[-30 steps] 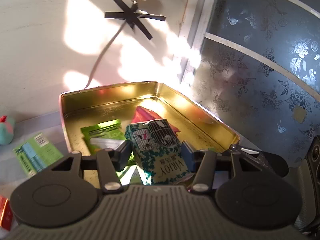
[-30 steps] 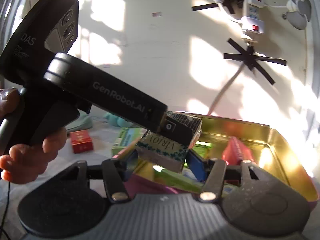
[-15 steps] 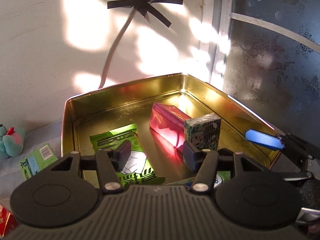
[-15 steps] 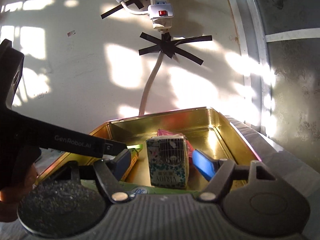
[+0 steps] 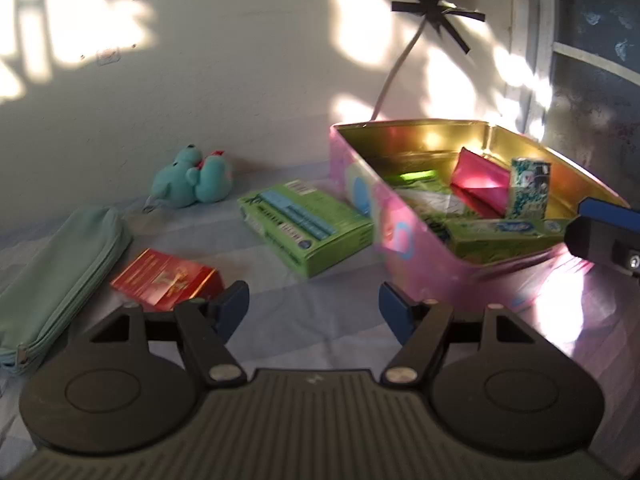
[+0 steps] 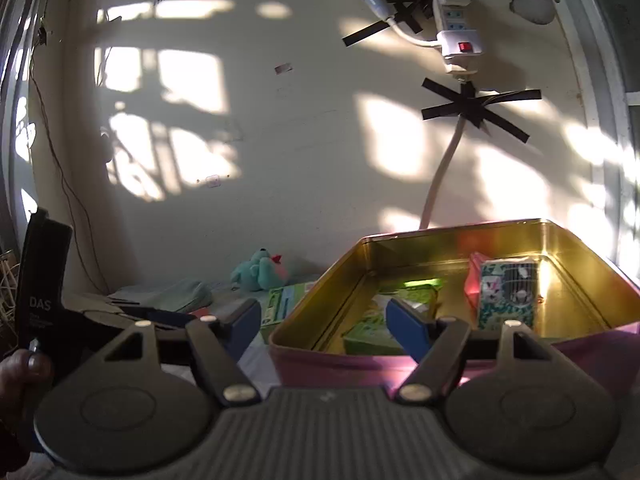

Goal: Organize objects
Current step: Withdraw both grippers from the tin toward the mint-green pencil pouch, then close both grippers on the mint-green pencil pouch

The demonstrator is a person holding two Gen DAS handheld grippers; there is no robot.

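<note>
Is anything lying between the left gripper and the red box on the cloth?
Nothing visible does. The red box lies just beyond the left gripper, near its left finger, on bare cloth; the gripper's jaws are opening with nothing between them.

Glossy metal tin point(image 5: 416, 128); soft cloth pouch point(image 5: 60, 272); seemingly cardboard box point(image 5: 308, 228).

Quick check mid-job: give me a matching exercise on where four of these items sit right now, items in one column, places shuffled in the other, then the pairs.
Items
1. patterned teal-and-white carton
2. red box
3. teal plush toy
4. green box

Places
A. on the cloth by the wall, behind the other loose items
B. on the cloth beside the pink tin's outer wall
C. upright inside the tin, next to the pink pouch
D. on the cloth beside the mint zip pouch

Pairs: 1-C, 2-D, 3-A, 4-B
</note>
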